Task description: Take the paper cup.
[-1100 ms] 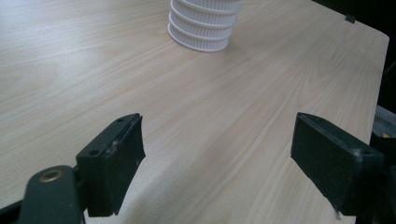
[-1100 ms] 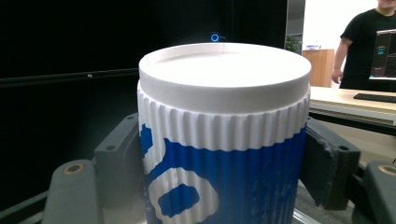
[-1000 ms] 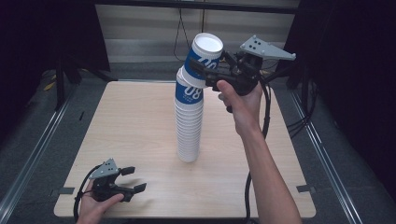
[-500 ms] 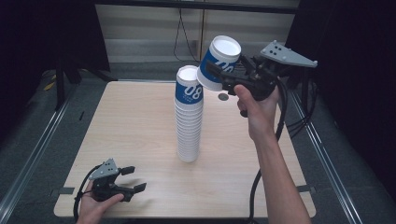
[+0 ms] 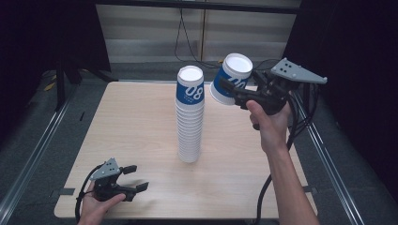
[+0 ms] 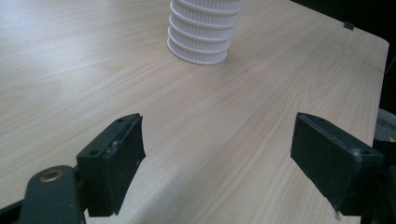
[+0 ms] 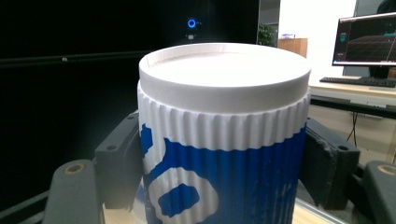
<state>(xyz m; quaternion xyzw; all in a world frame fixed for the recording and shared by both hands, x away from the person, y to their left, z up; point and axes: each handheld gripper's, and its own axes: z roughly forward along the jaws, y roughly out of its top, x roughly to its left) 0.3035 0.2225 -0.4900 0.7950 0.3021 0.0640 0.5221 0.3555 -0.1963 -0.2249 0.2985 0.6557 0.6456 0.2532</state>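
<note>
- Since the earlier frames, the right gripper (image 5: 224, 89) has carried the cup (image 5: 231, 78) off the top of the stack (image 5: 190, 117), rightward and a little lower; it now hangs in the air just right of the stack's top, apart from it
- Right jaws are clamped on the cup's ribbed blue-and-white wall, one pad on each side; the cup is upside down and tilted, its white base toward the high camera
- Left gripper (image 5: 133, 177) rests at the near left corner of the table (image 5: 117, 122), unmoved; its jaws are spread wide with nothing between them
- Stack stands upright mid-table, well away from the left gripper
</note>
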